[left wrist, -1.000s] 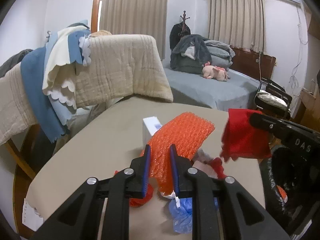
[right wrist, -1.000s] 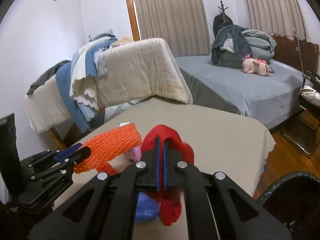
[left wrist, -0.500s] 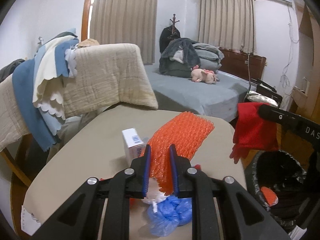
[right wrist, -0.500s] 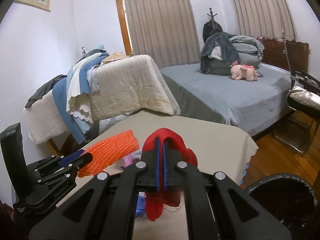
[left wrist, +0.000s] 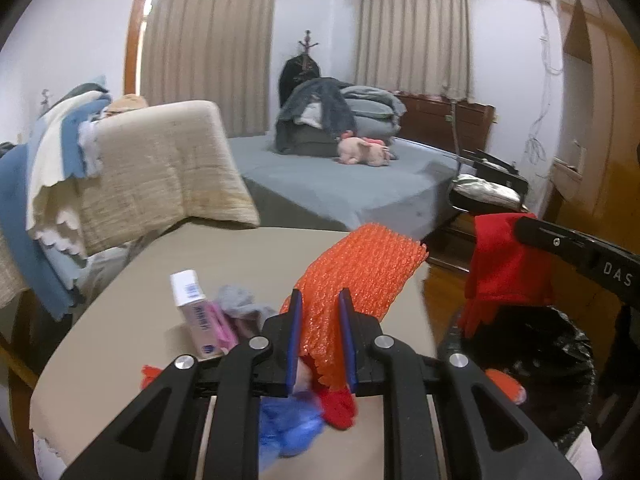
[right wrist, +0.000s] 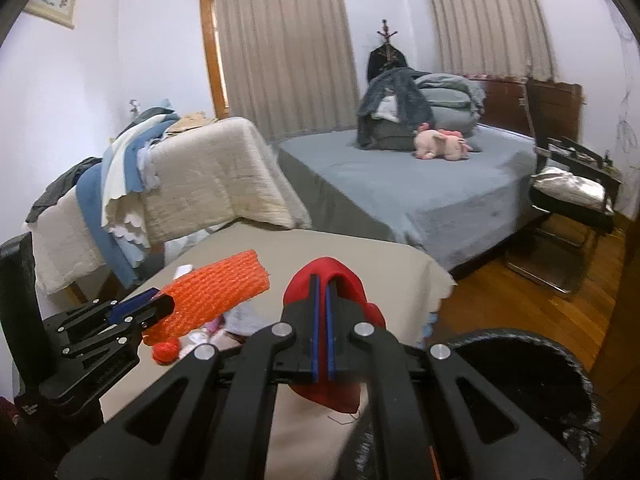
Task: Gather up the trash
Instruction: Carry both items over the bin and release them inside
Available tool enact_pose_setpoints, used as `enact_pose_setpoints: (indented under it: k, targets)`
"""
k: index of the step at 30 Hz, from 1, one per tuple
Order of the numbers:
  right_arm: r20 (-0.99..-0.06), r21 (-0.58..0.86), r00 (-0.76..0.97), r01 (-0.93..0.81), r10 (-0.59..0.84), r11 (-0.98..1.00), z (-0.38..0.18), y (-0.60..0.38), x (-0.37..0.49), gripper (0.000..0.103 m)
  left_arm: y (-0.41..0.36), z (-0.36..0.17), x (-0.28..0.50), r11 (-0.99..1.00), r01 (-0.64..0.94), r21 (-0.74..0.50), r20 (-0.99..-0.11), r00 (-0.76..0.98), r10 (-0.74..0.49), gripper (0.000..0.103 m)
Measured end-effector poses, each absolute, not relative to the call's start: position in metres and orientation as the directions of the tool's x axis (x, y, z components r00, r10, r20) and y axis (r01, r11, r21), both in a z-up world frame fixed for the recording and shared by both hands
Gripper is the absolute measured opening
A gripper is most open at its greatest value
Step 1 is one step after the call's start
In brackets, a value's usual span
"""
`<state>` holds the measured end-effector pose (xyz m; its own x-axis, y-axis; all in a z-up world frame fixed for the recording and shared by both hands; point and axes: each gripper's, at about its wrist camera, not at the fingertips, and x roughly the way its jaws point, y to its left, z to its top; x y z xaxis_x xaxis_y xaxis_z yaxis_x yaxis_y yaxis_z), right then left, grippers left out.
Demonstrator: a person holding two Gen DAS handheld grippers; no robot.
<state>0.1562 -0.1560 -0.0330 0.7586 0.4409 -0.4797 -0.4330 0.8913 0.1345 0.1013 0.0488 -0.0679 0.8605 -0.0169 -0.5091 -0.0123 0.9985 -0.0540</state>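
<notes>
Trash in both my claws: red cloth (left wrist: 506, 258), clamped in right gripper (right wrist: 320, 292), had swung over the bin (left wrist: 532, 364); left gripper (left wrist: 319, 312) pinched orange mesh (left wrist: 360, 268), next.

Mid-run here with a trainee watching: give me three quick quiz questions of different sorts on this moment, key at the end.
1. True or false: the right gripper is shut on the red cloth.
2. What does the left gripper hold? A orange foam net; B blue bag; C pink-and-white box.
3. Fill in: the red cloth hangs above the black ____.

Key: 1 true; 2 A; 3 bin.
</notes>
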Motion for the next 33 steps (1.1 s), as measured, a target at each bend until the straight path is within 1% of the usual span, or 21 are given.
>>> enact_pose_setpoints:
  k: [16, 33]
  targets:
    - [-0.524, 0.106, 0.815, -0.226, 0.248, 0.968, -0.052, -0.261, 0.135, 0.002, -0.053, -0.078, 0.120, 0.974, 0.220, -0.062, -0.529, 0.820, -0.219, 0.018]
    - [-0.568, 0.105, 0.810, -0.107, 0.148, 0.989, -0.074, -0.316, 0.129, 0.002, -0.129, -0.102, 0.139, 0.926, 0.369, -0.080, -0.574, 0.743, -0.345, 0.018]
